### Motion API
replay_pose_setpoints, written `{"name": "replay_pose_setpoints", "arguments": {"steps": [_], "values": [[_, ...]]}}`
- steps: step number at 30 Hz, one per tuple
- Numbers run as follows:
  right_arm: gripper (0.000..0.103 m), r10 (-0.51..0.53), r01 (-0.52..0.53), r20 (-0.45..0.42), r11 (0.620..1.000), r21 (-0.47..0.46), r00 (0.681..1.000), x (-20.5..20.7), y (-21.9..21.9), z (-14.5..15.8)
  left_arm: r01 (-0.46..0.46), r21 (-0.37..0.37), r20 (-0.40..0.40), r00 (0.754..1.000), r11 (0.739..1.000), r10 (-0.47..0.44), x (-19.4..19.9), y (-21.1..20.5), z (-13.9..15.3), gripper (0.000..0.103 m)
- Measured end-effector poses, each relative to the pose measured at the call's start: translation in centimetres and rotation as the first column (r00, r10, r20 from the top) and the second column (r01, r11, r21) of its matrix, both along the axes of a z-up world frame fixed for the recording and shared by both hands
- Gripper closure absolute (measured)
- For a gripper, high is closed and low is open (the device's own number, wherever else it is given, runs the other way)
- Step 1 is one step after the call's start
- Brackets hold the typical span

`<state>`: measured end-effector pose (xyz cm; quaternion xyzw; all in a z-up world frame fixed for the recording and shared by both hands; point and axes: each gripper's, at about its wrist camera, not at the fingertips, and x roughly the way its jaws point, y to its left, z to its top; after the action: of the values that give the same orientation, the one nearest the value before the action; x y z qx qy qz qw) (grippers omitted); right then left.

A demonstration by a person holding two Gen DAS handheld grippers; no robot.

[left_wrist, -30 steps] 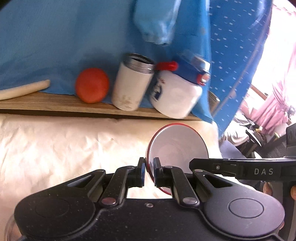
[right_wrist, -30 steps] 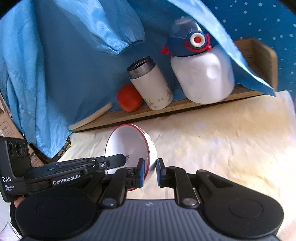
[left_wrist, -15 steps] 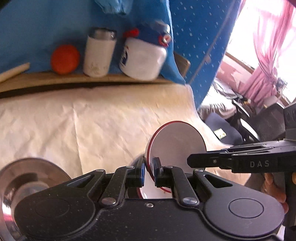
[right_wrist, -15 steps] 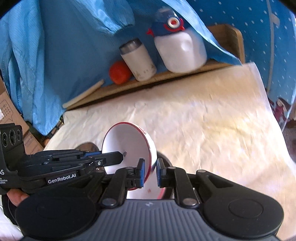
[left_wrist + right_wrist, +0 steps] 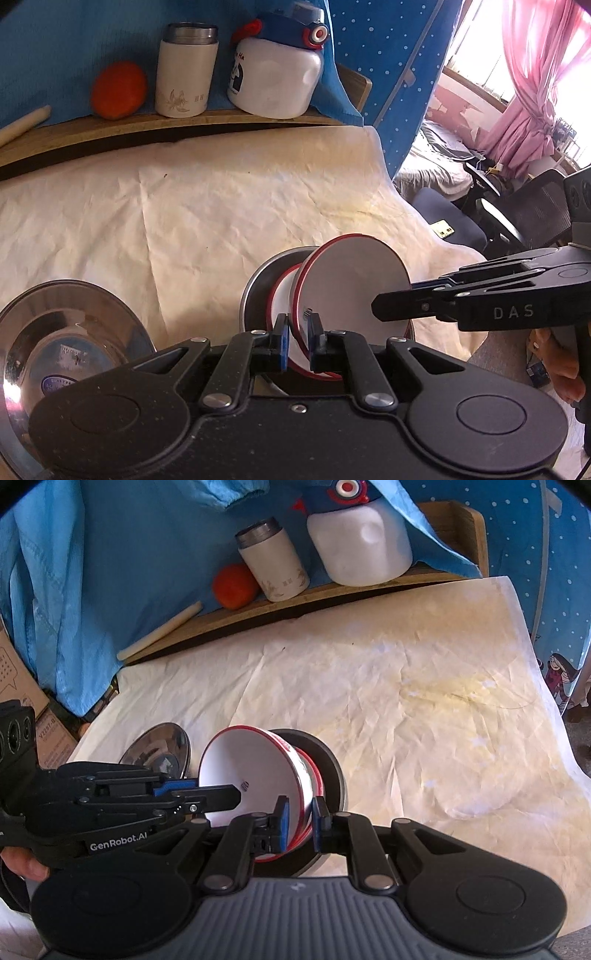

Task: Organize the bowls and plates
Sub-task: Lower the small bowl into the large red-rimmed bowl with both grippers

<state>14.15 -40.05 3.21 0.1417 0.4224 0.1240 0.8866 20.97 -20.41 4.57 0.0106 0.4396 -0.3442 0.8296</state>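
Lowered since before: red-rimmed white bowl (image 5: 347,284) now tipped into steel bowl (image 5: 325,760)
Left gripper (image 5: 297,338) and right gripper (image 5: 297,821) both pinch its rim, opposite sides

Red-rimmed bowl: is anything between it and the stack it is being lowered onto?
Nothing visible. The red-rimmed bowl, gripped at its rim by both hand-held grippers, tilts directly over another red-rimmed bowl sitting in the steel dish.

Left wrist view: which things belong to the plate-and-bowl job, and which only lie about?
Job: red-rimmed bowl held by left tongs and right tongs; steel plate beneath; steel bowl.
Lying about: orange, thermos, water jug, rolling pin.
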Motion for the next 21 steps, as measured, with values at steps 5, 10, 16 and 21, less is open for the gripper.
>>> {"name": "replay_pose_setpoints", "arguments": {"steps": [5,10,16,21], "values": [[0.089,0.005,-0.005,-0.010,1.000,-0.011,1.000,0.3,0.1,0.1,0.005,0.005,0.001,1.000,1.000,-0.005,-0.1,0.1,0.0,0.092],[0.088,0.008,-0.008,-0.017,1.000,-0.019,1.000,0.5,0.1,0.1,0.017,0.015,0.001,1.000,1.000,-0.017,0.0,-0.1,0.2,0.092],[0.088,0.016,-0.017,-0.028,0.999,-0.035,0.999,0.9,0.3,0.3,0.033,0.028,-0.015,0.999,0.999,-0.033,0.2,-0.1,0.4,0.091],[0.088,0.018,-0.019,-0.036,0.999,-0.032,0.999,1.1,0.2,0.2,0.042,0.034,-0.028,0.999,0.999,-0.041,0.4,-0.2,0.5,0.091]]}}
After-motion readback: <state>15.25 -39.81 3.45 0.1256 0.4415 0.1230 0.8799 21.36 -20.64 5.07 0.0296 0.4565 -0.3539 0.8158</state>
